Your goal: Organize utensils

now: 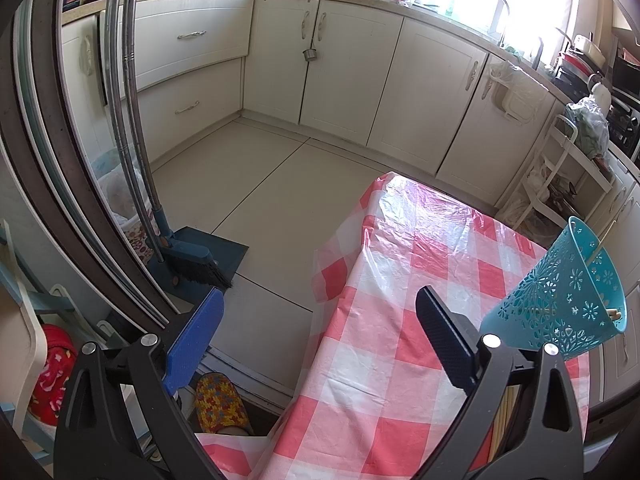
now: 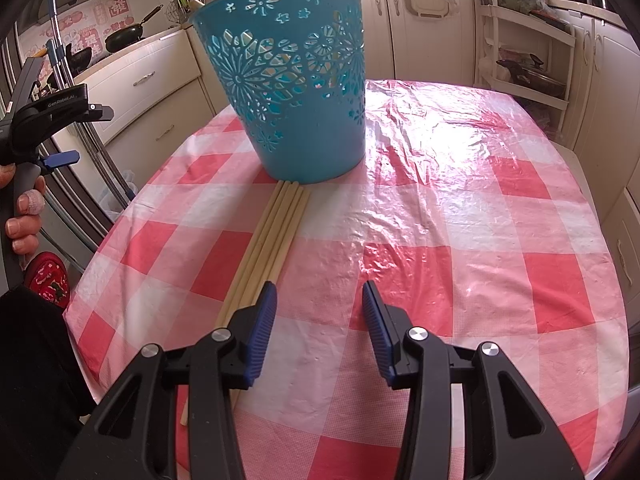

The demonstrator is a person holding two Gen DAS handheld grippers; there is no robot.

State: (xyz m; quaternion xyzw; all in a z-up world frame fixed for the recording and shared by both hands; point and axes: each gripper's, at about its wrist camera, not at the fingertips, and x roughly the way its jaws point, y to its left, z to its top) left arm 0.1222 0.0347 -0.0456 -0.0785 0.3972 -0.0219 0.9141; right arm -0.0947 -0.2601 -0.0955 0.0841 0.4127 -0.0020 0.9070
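A teal plastic basket (image 2: pixel 292 80) with flower cut-outs stands upright on the table, just beyond the far tips of several pale wooden chopsticks (image 2: pixel 276 224) that lie side by side on the cloth. My right gripper (image 2: pixel 320 312) hovers open over the cloth with nothing between its fingers. Its left finger (image 2: pixel 264 320) sits above the near part of the chopsticks. My left gripper (image 1: pixel 320 320) is open and empty at the table's left edge. The left wrist view shows the basket (image 1: pixel 560 300) to its right with a pale stick (image 1: pixel 596 250) inside, and chopsticks (image 1: pixel 502 420) beneath its right finger.
The table wears a red-and-white check cloth (image 2: pixel 460 220) under clear plastic. A person's hand (image 2: pixel 24 220) holds my left gripper (image 2: pixel 90 134) off the table's left side. A broom and dustpan (image 1: pixel 192 256) stand on the floor to the left; cabinets (image 1: pixel 352 68) line the far walls.
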